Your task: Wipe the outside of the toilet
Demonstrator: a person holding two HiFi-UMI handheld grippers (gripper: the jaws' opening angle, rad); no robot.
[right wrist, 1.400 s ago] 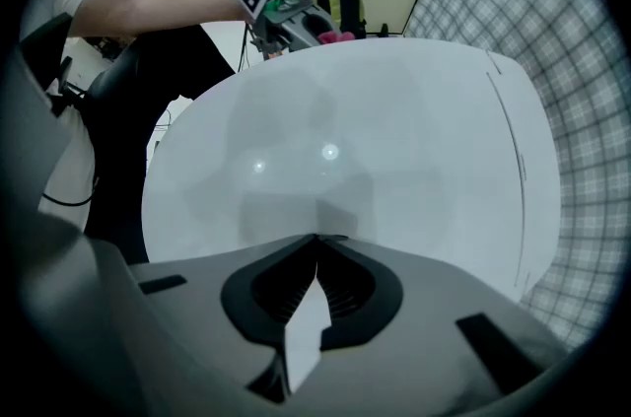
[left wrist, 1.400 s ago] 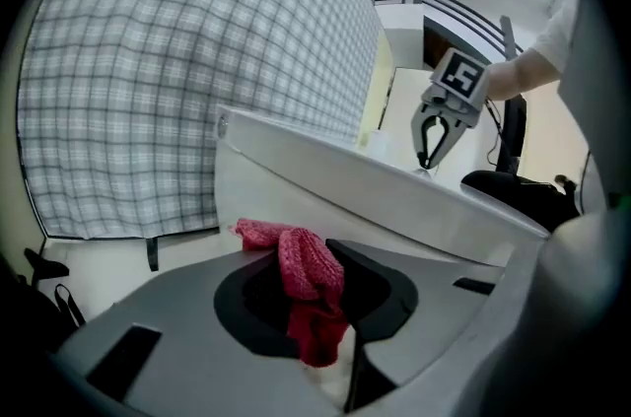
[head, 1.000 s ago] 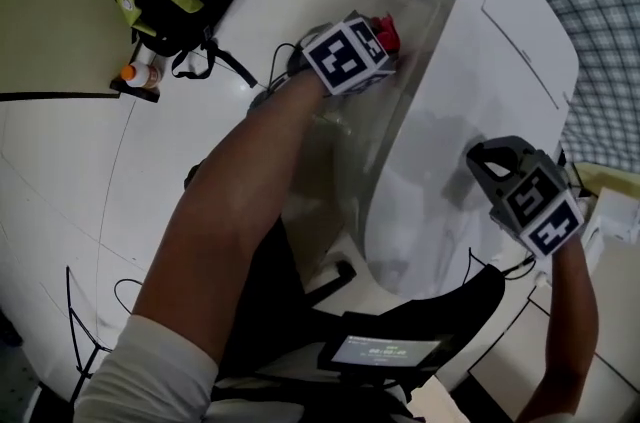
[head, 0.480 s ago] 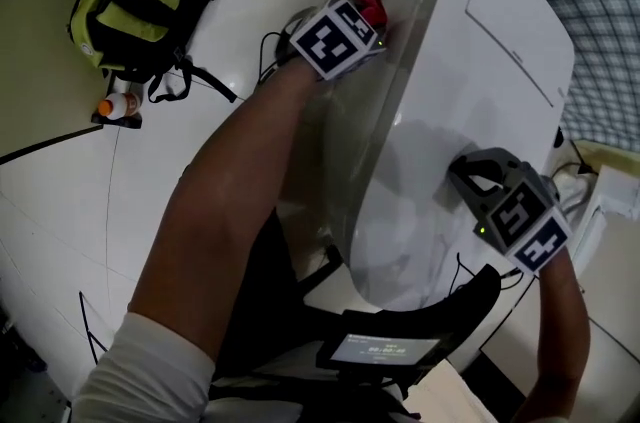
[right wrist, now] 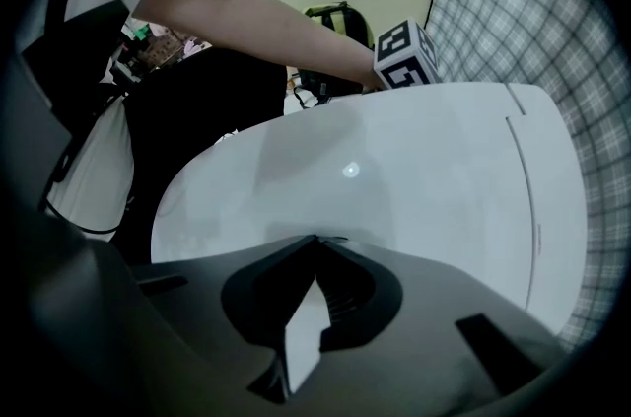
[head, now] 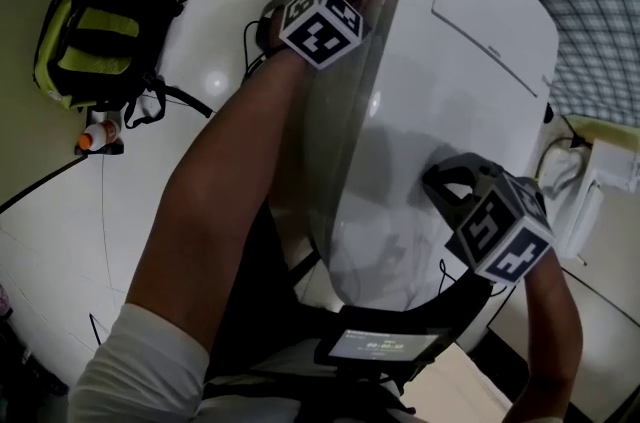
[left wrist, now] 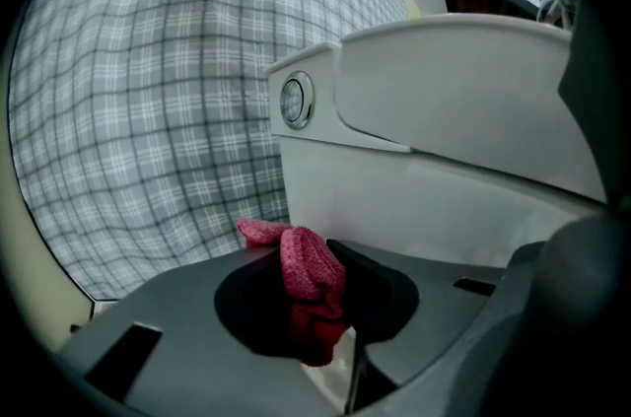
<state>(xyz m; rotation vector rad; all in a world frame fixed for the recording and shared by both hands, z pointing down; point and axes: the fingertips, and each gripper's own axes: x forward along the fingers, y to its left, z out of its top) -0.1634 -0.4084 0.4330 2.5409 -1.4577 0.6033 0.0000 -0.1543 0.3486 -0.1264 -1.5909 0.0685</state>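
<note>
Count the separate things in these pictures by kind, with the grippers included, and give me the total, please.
Toilet: 1
Red cloth: 1
Backpack: 1
Small bottle: 1
Grippers: 2 (left gripper, jaws on the cloth; right gripper, jaws together)
Total: 6

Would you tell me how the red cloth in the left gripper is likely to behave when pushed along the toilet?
The red cloth is probably floppy: it folds and droops where the jaws pinch it. It looks light and knitted, so it likely drags rather than slips on the glossy toilet, perhaps bunching up.
</note>
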